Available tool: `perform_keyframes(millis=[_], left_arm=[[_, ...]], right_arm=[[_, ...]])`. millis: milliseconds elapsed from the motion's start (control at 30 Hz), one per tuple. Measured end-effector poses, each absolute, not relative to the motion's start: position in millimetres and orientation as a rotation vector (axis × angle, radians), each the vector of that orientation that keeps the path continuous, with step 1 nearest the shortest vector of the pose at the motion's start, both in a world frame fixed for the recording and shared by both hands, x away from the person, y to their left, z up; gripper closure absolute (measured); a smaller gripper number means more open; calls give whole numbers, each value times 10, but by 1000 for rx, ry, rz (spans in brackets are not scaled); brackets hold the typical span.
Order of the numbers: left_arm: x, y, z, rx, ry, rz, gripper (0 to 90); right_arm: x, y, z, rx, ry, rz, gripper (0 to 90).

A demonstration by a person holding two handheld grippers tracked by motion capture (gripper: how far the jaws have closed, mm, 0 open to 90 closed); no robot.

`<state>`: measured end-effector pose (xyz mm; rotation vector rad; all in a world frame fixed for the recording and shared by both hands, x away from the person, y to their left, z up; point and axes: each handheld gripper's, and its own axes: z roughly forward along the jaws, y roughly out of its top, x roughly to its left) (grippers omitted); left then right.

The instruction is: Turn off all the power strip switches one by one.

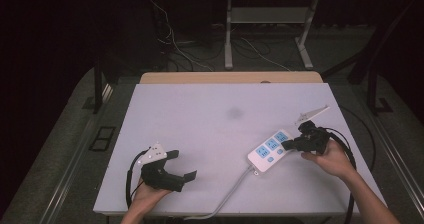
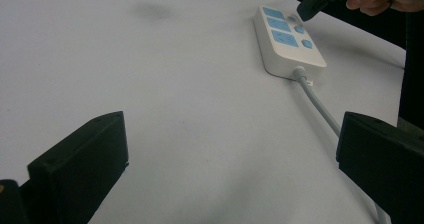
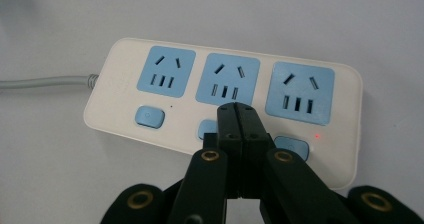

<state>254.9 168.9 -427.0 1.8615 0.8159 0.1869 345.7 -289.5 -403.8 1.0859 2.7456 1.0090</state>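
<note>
Over the power strip (image 3: 225, 104), which lies on the desk (image 1: 210, 119) with its long axis slanting away from its cord, the right claw (image 3: 237, 115), shut and empty, hovers above the middle button; the left claw (image 1: 176, 165), wide open and empty, sits well apart.

1. Power strip (image 3: 225, 104): showing a white body, three light-blue socket panels, blue buttons, one red light.
2. Cord (image 1: 227, 196): appearing grey.
3. Table (image 1: 200, 114): showing white.
4. Grippers' jaws: appearing black.
</note>
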Motion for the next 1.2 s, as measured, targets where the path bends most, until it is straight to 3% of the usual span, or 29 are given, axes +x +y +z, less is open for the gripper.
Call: perform_keyframes(millis=[1067, 1200], left_arm=[[2549, 1700, -4267, 1860, 813, 193, 0], [2550, 1702, -4266, 1860, 813, 193, 0]], right_arm=[[3632, -3060, -3835, 1121, 2710, 989, 897], [3657, -3058, -3873, 1158, 2705, 982, 845]])
